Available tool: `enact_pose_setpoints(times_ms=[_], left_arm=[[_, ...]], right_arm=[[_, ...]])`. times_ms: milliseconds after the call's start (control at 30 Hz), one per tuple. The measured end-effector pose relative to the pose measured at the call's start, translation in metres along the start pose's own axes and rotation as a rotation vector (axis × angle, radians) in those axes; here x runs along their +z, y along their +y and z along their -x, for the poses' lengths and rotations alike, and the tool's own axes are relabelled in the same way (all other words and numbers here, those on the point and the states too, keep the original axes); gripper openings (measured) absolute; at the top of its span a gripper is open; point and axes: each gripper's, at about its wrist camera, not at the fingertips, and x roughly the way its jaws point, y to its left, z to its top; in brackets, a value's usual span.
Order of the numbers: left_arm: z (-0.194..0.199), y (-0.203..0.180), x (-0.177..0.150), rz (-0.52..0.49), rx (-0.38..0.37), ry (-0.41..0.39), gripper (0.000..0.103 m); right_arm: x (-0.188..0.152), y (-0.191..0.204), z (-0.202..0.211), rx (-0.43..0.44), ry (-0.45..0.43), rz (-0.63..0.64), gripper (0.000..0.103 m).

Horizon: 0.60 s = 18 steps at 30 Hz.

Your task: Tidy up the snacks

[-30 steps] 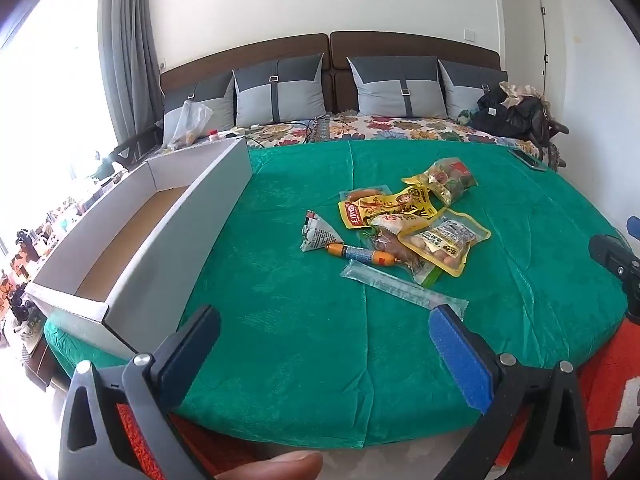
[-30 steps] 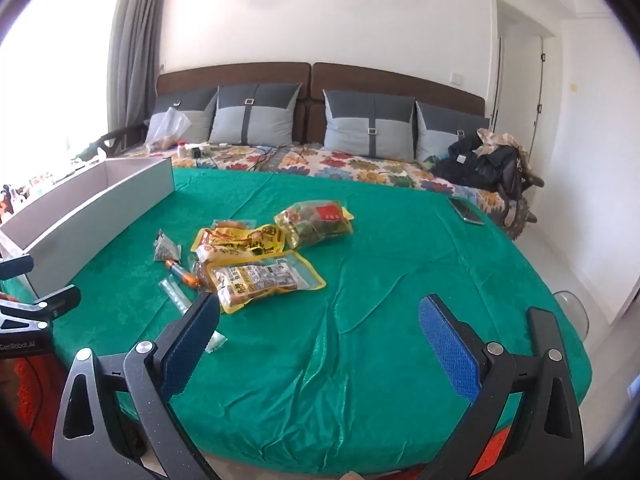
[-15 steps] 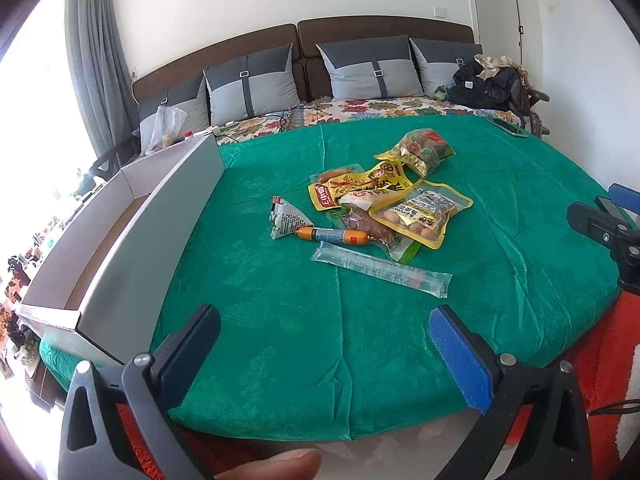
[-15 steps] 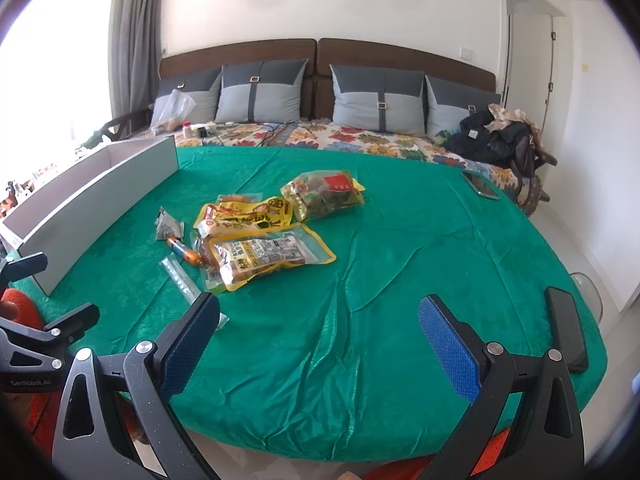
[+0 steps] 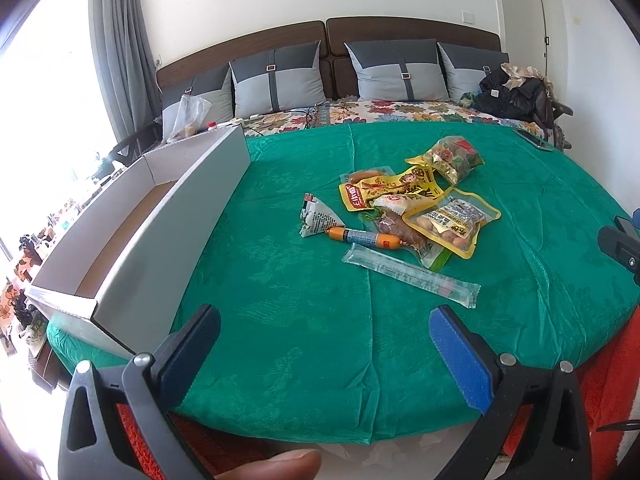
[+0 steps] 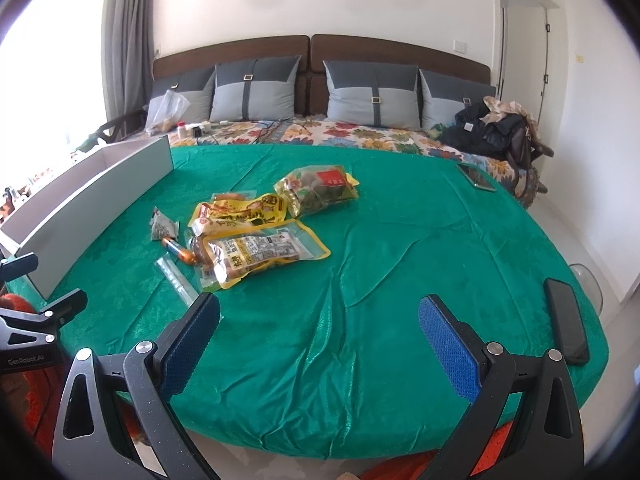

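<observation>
Snacks (image 5: 416,208) are lying in a loose pile near the middle of the green-covered bench (image 5: 304,320), well apart from both tools. The left tool (image 5: 324,340) is hovering over the near edge with its blue pads spread wide and gripping nothing; a fingertip (image 5: 280,465) is showing beneath it. The right tool (image 6: 319,330) is hanging likewise over the near edge, its jaws gaping and empty. Nearest the left tool, a long clear packet (image 5: 410,274) is lying flat, with an orange-capped sausage stick (image 5: 363,237) and a triangular packet (image 5: 318,221) just beyond. Yellow pouches are overlapping behind them. A long open grey box (image 5: 160,216) is sitting along the left edge. A dark phone (image 6: 567,320) is resting at the near right edge.
</observation>
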Motion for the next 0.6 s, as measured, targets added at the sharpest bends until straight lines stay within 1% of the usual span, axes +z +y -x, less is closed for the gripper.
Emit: enact_pose_setpoints(times_ms=[100,600], left_arm=[[-0.0016,0.0016,0.0003,0.012,-0.003,0.011,0.103],[0.0016,-0.0013,0.0013,0.019,-0.012,0.008,0.103]], right_arm=[[-0.0011,0.0027,-0.0008,0.003,0.001,0.007,0.101],[-0.0017,0.0003,-0.0039,-0.002,0.002,-0.001,0.101]])
